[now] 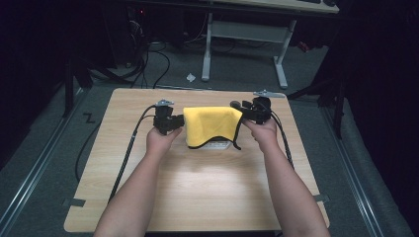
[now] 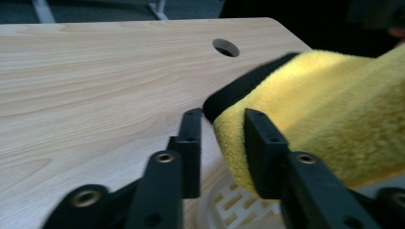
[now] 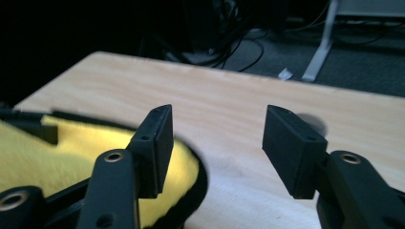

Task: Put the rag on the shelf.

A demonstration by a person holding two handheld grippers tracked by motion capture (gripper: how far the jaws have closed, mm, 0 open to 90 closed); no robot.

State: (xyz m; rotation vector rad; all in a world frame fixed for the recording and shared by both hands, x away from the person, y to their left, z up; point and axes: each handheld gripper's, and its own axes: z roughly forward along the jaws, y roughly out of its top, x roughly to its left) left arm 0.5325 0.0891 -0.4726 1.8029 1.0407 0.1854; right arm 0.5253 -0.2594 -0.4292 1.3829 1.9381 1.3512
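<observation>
A yellow cloth (image 1: pixel 211 126) with a black border is draped over a white slotted basket (image 1: pixel 217 145) near the middle of the table (image 1: pixel 123 197), between the two grippers. The cloth is judged to be light, soft and limp: it will sag and fold wherever it is not supported, and the plush pile should give the pads good friction. It is best taken at a bordered corner or edge, where the hem gives the jaws something firm to bite.

The left gripper (image 2: pixel 217 129) is held low at the cloth's left edge. In the left gripper view the bordered corner of the cloth (image 2: pixel 334 119) lies between the fingers (image 2: pixel 191 143), bulging around the far one; the jaws stand a little apart and a light gap is left at the near finger, so a firm clamp cannot be confirmed. The basket's slots (image 2: pixel 229 202) are seen just below the fingers.

The right gripper (image 3: pixel 217 143) is held at the cloth's right edge with its fingers (image 3: pixel 155 143) wide apart and nothing between them; the cloth (image 3: pixel 71 157) lies beside and below the left-hand finger of that view.

Both forearms are stretched forward, roughly parallel, with the hands (image 1: pixel 159 140) level across the cloth.
</observation>
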